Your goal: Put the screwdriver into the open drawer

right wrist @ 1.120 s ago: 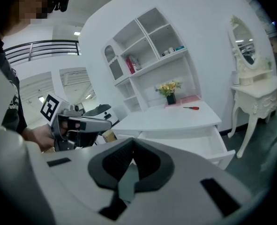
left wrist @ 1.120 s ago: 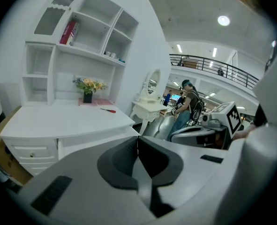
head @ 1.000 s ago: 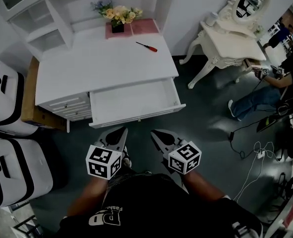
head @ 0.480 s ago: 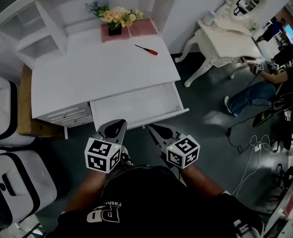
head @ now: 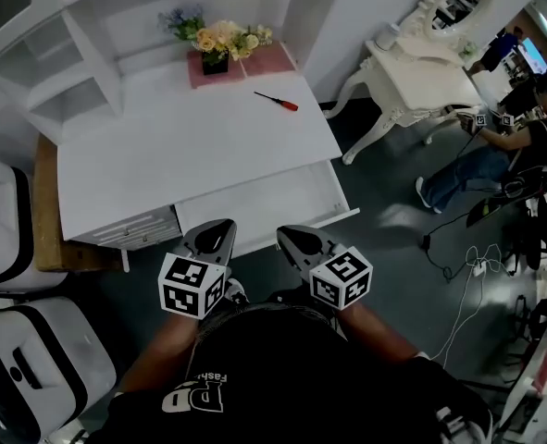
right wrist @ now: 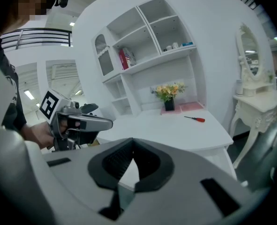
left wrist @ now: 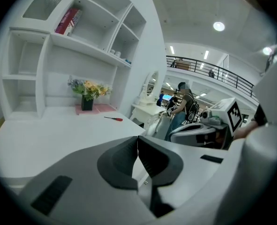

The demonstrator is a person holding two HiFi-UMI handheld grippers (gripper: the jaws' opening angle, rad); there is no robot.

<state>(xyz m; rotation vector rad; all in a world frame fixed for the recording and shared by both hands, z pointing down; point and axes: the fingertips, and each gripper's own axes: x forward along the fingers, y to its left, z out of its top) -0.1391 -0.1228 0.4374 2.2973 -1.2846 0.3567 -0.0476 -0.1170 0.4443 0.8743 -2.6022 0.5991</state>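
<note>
**Item:** screwdriver (head: 277, 101), red handle, thin dark shaft.

**Location:** flat on the white desk (head: 153, 155), far ahead of both tools and a little right of the right gripper (head: 297, 240). Near the desk's far right corner, just short of the pink mat (head: 269, 58) and flower pot (head: 218, 52).

**Destination:** open drawer (head: 333, 192), pulled out directly ahead of the jaw tips, between them and the screwdriver.

**Tools:**
- Left gripper (head: 212, 234): jaws closed tip to tip, nothing held.
- Right gripper: likewise closed and empty.

**Handling (judged):**
- Light, rigid, not fragile.
- Round handle liable to roll.
- Bare shaft thin and probably slippery.
- Handle surface too small to make out.

**Hold:** jaws opened first, then across the middle of the red handle, square to its length.
</note>
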